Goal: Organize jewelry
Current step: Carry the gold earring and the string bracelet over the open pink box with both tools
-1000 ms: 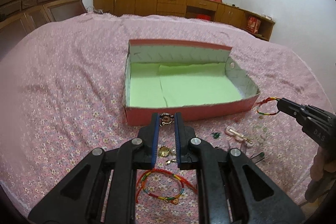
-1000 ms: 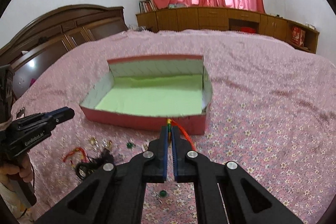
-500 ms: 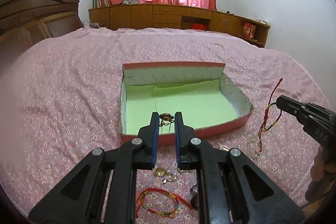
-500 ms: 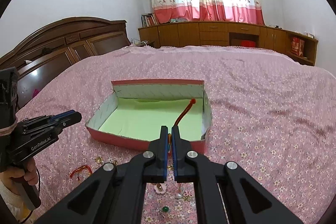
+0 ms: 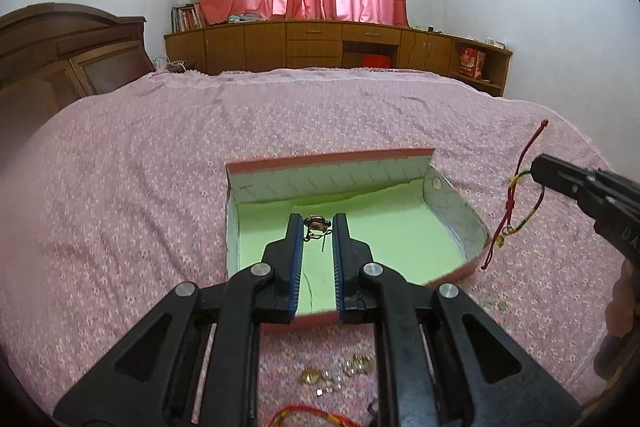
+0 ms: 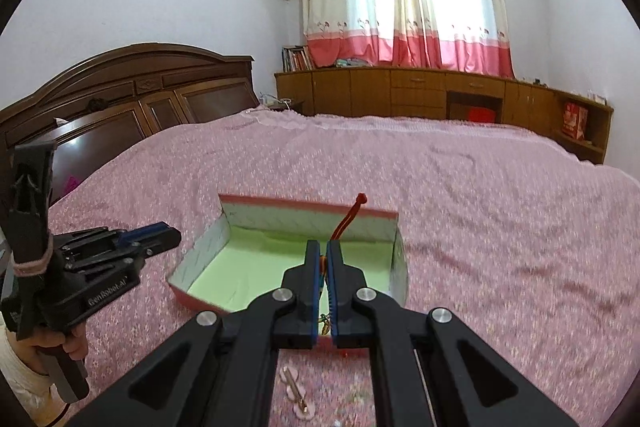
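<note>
Both grippers rose over box (image 5: 456, 201); 1 earring (image 5: 316, 224), 1 bracelet (image 5: 516, 203).

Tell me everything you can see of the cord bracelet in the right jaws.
The cord bracelet is thin woven string, mostly red with green and yellow strands. The right gripper pinches it near the top; the jaws are shut on it. One knotted red end sticks up, the loop and tail hang loose with a small gold charm low down. It hangs by the pink box, touching nothing else.
</note>
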`<state>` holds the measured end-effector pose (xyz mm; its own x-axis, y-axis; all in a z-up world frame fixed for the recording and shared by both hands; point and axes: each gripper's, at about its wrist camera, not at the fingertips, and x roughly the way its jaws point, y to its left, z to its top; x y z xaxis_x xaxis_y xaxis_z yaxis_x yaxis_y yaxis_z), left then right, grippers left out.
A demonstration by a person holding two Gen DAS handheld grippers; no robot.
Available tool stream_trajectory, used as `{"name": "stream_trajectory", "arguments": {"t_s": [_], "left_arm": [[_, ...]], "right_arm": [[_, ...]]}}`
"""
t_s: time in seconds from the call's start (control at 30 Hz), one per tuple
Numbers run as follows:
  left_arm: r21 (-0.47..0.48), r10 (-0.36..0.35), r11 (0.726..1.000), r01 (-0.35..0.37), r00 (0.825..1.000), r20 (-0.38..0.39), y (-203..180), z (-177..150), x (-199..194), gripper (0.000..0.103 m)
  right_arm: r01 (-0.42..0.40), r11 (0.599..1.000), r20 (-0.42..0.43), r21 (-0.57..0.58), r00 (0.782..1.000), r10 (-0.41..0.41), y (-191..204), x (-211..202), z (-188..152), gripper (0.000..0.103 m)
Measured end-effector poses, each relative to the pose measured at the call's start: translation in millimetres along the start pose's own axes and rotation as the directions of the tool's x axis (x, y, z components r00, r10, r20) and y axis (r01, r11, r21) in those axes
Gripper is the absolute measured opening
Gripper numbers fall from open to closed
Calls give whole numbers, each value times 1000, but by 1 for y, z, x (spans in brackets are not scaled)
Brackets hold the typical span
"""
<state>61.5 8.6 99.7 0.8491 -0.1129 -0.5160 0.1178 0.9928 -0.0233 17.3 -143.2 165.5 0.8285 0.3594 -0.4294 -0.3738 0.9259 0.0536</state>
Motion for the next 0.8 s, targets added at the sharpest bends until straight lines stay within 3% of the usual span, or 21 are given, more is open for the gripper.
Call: {"name": "stream_trajectory", "arguments": {"t_s": [0.37, 0.8], "left_arm": [[16, 24, 1000, -24, 1000, -10, 6, 20, 41, 6], [-29, 36, 999, -40, 991, -128, 15, 14, 105, 6]], "right_arm": [[-15, 997, -50, 71, 999, 18, -18, 60, 23, 5], [16, 993, -195, 117, 981, 7, -37, 139, 2, 5]]}}
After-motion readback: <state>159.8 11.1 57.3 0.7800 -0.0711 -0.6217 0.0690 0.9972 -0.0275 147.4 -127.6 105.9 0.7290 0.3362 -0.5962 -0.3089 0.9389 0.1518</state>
